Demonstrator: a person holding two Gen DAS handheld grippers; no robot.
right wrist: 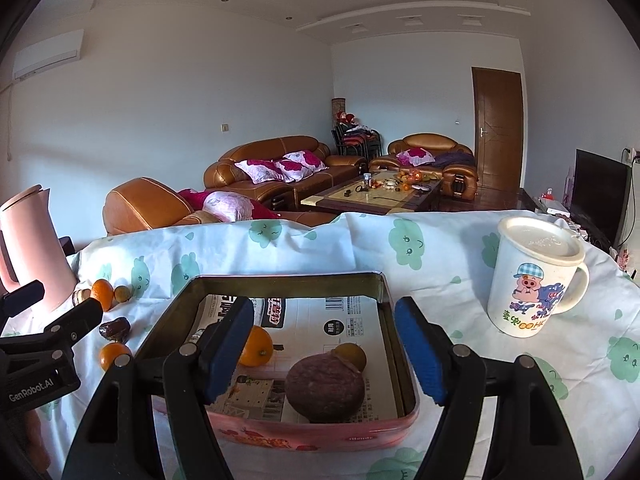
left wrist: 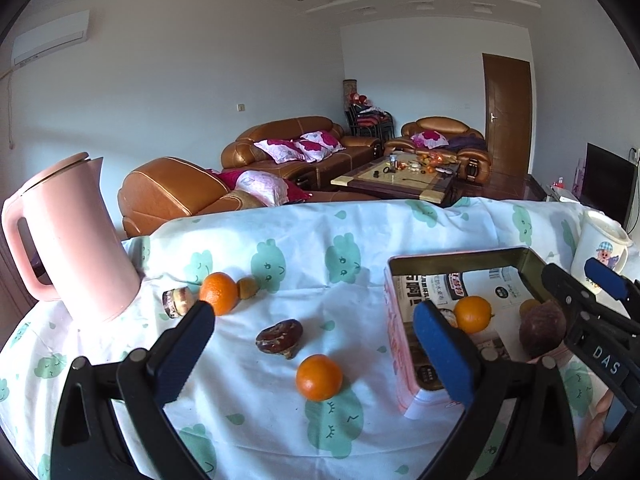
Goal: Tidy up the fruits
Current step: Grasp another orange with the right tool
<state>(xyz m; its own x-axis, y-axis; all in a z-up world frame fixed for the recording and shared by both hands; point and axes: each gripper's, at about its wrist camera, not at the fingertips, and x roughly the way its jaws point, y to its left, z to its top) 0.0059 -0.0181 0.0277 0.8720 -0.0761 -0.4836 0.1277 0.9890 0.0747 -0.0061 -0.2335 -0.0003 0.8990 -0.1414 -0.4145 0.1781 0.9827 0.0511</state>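
Both handheld grippers are built of glossy black plastic. The left gripper (left wrist: 314, 354) has two curved black arms with triangular cut-outs, round silver pivot pins, and blue padded fingers (left wrist: 444, 350). The right gripper (right wrist: 324, 350) matches it: the same black arms, silver pins and blue pads. White lettering marks the bodies, "GenRobot.AI" at lower left of the right view, "DAS" at lower right of the left view. A patch of skin (left wrist: 602, 428) shows beneath it.
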